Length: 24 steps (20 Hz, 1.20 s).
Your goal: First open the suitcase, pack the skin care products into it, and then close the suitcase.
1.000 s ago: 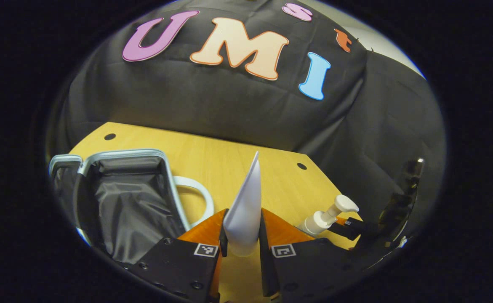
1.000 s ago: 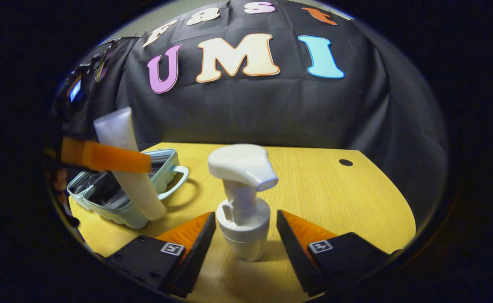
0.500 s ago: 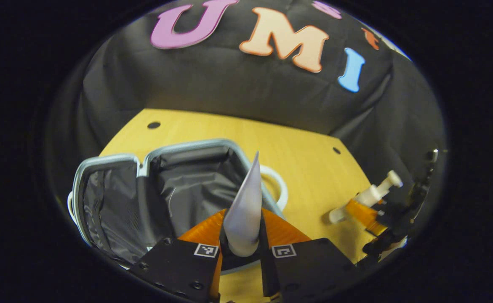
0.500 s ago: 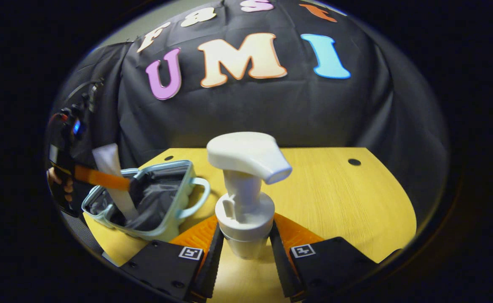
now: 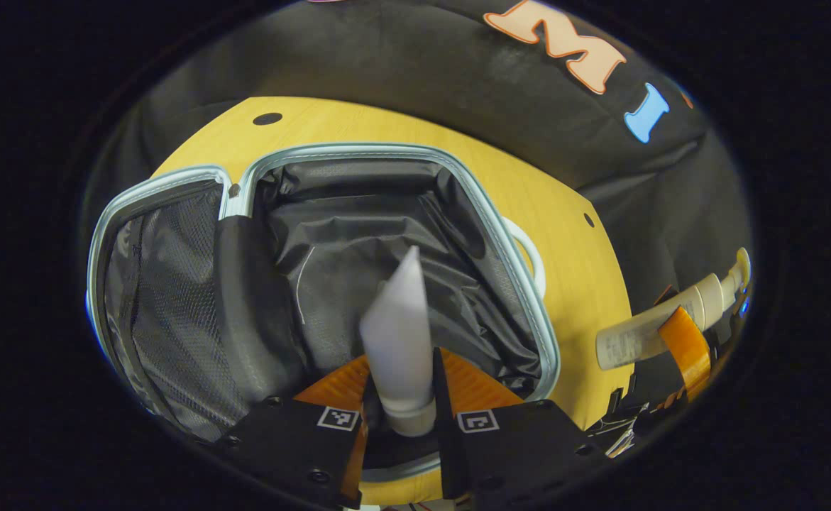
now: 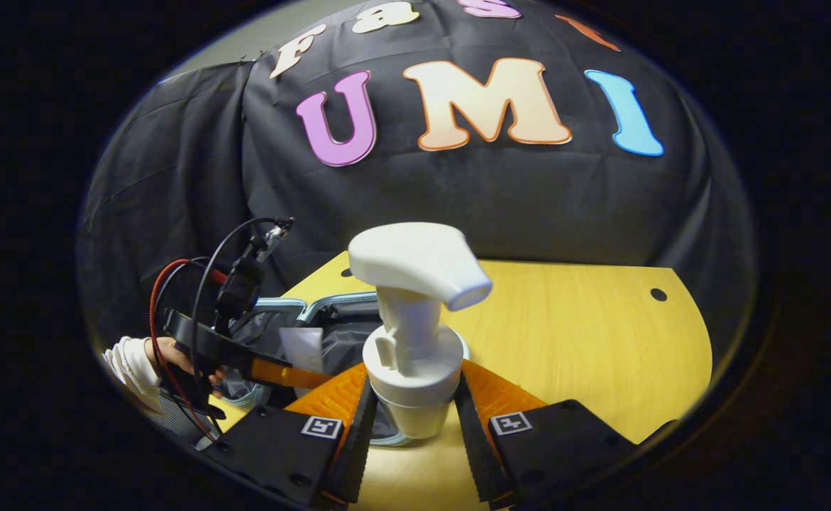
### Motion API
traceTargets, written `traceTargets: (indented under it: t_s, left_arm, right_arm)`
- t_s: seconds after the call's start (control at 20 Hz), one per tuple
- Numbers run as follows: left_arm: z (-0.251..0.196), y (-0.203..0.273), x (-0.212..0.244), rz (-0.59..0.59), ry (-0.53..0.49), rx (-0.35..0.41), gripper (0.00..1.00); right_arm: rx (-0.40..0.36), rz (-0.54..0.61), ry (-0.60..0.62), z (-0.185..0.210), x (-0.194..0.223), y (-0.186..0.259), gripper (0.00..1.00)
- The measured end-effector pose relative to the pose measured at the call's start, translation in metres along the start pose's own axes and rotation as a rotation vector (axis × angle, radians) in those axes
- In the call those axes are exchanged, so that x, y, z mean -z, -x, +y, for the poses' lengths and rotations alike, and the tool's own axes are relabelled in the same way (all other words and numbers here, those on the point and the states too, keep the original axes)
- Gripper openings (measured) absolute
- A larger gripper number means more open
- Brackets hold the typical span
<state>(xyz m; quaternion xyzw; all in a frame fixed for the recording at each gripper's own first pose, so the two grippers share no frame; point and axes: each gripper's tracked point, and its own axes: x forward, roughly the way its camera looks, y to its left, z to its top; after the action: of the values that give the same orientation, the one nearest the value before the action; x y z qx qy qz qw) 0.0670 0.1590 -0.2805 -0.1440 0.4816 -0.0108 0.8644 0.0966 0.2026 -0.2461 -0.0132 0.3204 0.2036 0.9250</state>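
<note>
The small pale-blue suitcase [image 5: 507,241] lies open on the wooden table, its black lining and mesh pocket showing. My left gripper [image 5: 399,397] is shut on a white squeeze tube [image 5: 397,333], cap down, held right over the open compartment. My right gripper [image 6: 411,411] is shut on a white pump bottle [image 6: 411,341], held upright above the table near the suitcase [image 6: 284,306]. The left gripper view shows that pump bottle [image 5: 660,323] and the right gripper [image 5: 681,351] at its right edge. The right gripper view shows the left gripper [image 6: 273,370] with the tube [image 6: 301,348] over the suitcase.
The wooden table [image 6: 585,333] stretches to the right of the suitcase, with small round holes near its far corners. A hand in a white sleeve [image 6: 131,358] holds the left gripper. Red and black cables [image 6: 174,298] rise from that gripper. Black cloth walls surround the table.
My left gripper carried the tube from beside the suitcase to over its open compartment and tilted down. My right gripper shut on the pump bottle, lifted it and moved toward the suitcase.
</note>
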Motion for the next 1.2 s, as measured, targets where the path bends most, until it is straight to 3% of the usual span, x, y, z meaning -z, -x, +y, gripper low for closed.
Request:
traceTargets:
  t_s: [0.2, 0.25, 0.35, 0.55, 0.6, 0.65, 0.8, 0.95, 1.0, 1.2]
  left_arm:
    - [0.001, 0.018, -0.021, -0.085, 0.038, 0.036, 0.69]
    - [0.003, 0.026, -0.030, -0.121, 0.035, 0.039, 0.84]
    - [0.020, 0.048, -0.045, -0.200, 0.026, 0.012, 0.95]
    - [0.050, 0.115, -0.062, -0.351, 0.100, -0.005, 0.95]
    - [0.062, 0.133, -0.066, -0.392, 0.126, -0.026, 0.91]
    - [0.077, 0.152, -0.067, -0.424, 0.153, -0.054, 0.95]
    - [0.136, 0.209, -0.060, -0.495, 0.229, -0.178, 0.95]
    - [0.199, 0.251, -0.039, -0.521, 0.326, -0.308, 0.95]
    - [0.221, 0.255, -0.026, -0.520, 0.363, -0.346, 0.95]
    - [0.280, 0.253, 0.006, -0.501, 0.463, -0.437, 0.95]
  right_arm:
    - [-0.058, 0.082, 0.031, 0.032, 0.018, -0.024, 0.60]
    - [-0.069, 0.105, 0.044, 0.038, 0.022, -0.031, 0.61]
    - [-0.096, 0.150, 0.051, 0.050, 0.033, -0.045, 0.60]
    - [-0.115, 0.207, 0.070, 0.060, 0.051, -0.063, 0.60]
    - [-0.112, 0.225, 0.075, 0.060, 0.058, -0.066, 0.60]
    - [-0.107, 0.240, 0.082, 0.060, 0.063, -0.069, 0.61]
    - [-0.084, 0.276, 0.103, 0.057, 0.077, -0.077, 0.60]
    - [-0.069, 0.257, 0.103, 0.054, 0.076, -0.081, 0.64]
    - [-0.065, 0.250, 0.097, 0.053, 0.074, -0.079, 0.60]
    - [-0.039, 0.171, 0.077, 0.044, 0.053, -0.065, 0.95]
